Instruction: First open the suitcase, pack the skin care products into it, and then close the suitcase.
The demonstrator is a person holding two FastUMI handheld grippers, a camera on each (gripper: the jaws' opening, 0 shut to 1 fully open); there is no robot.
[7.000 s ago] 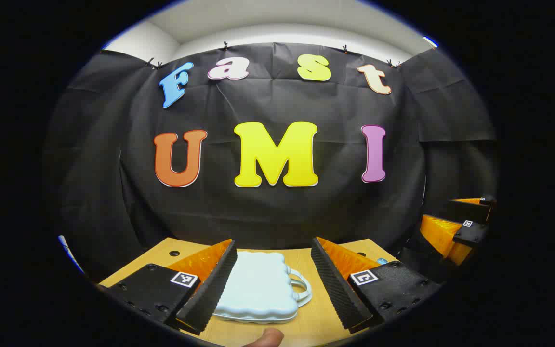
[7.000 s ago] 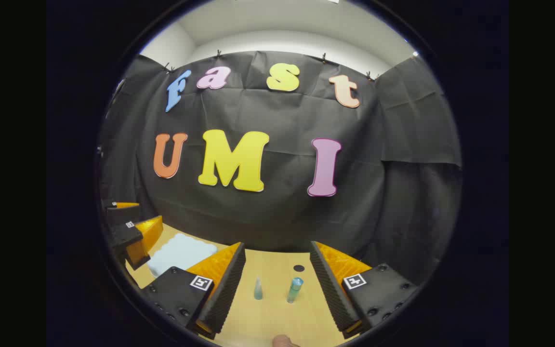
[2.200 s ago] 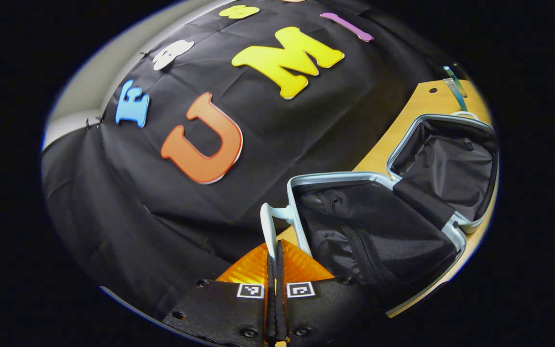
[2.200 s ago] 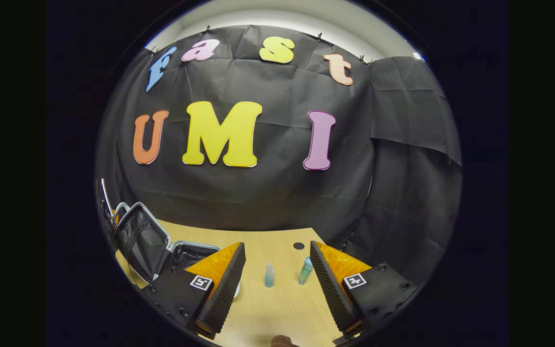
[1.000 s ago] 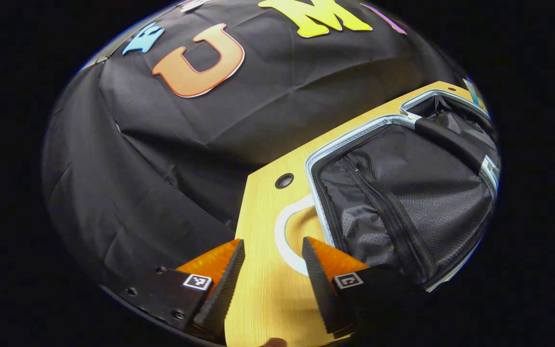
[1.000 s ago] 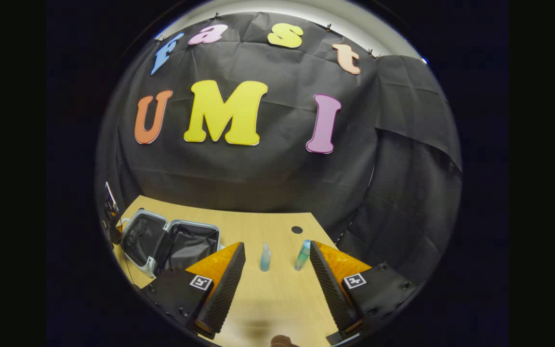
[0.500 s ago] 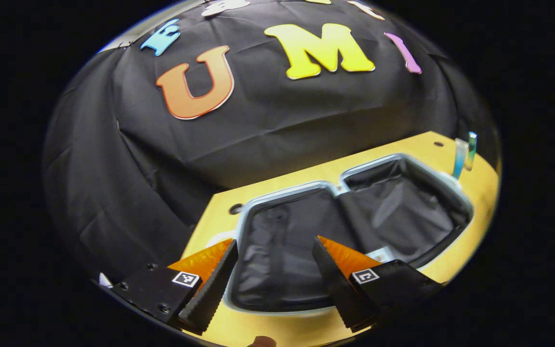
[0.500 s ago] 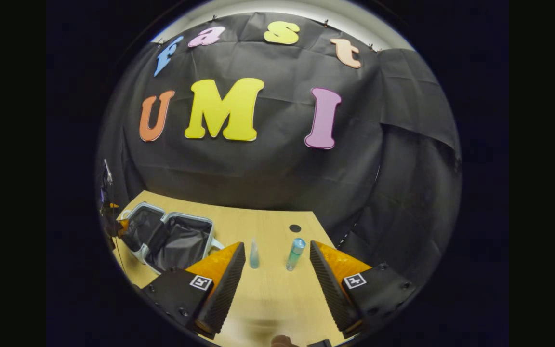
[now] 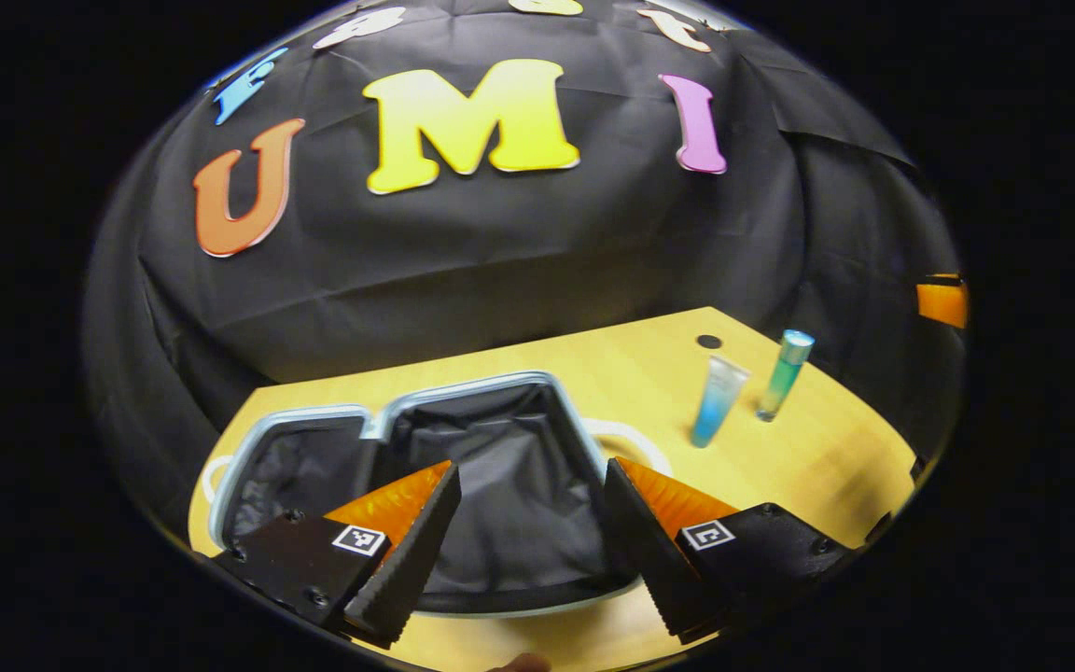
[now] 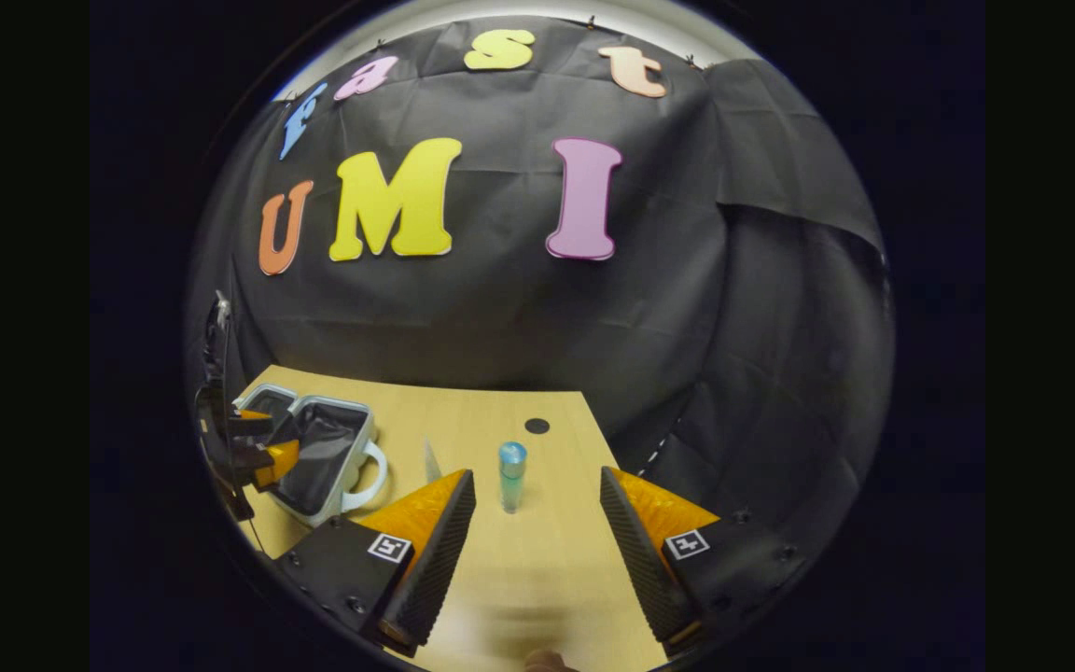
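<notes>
Suitcase lies open flat, ready for loading. Both tools, left and right, gape wide, empty; right lines up on green bottle.

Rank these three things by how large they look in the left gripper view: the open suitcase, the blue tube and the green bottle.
1. The open suitcase, by far the largest.
2 and 3. The blue tube and the green bottle look much alike in size; the tube stands slightly nearer the camera, so I would not rank them.
</notes>
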